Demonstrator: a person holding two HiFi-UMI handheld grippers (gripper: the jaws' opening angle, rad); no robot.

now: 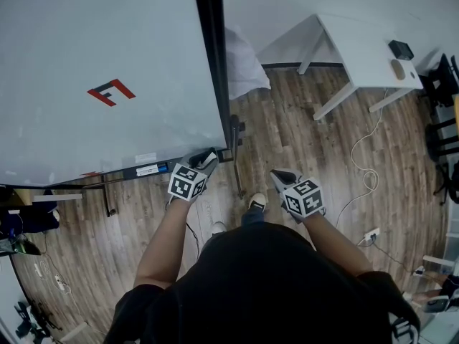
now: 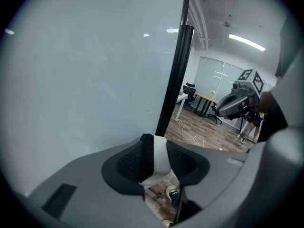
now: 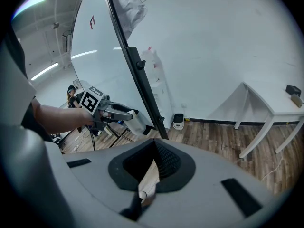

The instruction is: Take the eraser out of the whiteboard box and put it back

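The whiteboard (image 1: 107, 49) fills the upper left of the head view. It is a smooth, pale grey-white sheet with a small red and black angular logo (image 1: 111, 92), and a slim black frame (image 1: 211, 49) runs down its right edge. A dark ledge (image 1: 147, 170) with a white label runs along its lower edge.

The person's bare left forearm (image 1: 161, 242) rises from the lower left to the left gripper (image 1: 209, 158). This gripper is grey plastic and carries a cube of black and white squares. It points down and forward, with its tip at the board's lower right corner, close to the frame.

In the left gripper view, the ribbed black pads pinch the eraser (image 2: 160, 156), a small block with a white body and one black face. It stands upright between them, out in the air, just right of the ledge's end. The right gripper view shows the same white block (image 3: 134, 123) sticking out past the left gripper's tip.

Right of centre, the right gripper (image 1: 281, 178) hangs over the brown plank floor (image 1: 301, 135), apart from the board and angled downward. Its jaws are pressed together at the tips, with only floor showing behind them. The right forearm (image 1: 337, 239) slopes in from the lower right.

At the upper right stands a white, flat-topped table (image 1: 358, 49) with slanted legs. A thin white cord (image 1: 369, 170) trails across the floor below it.
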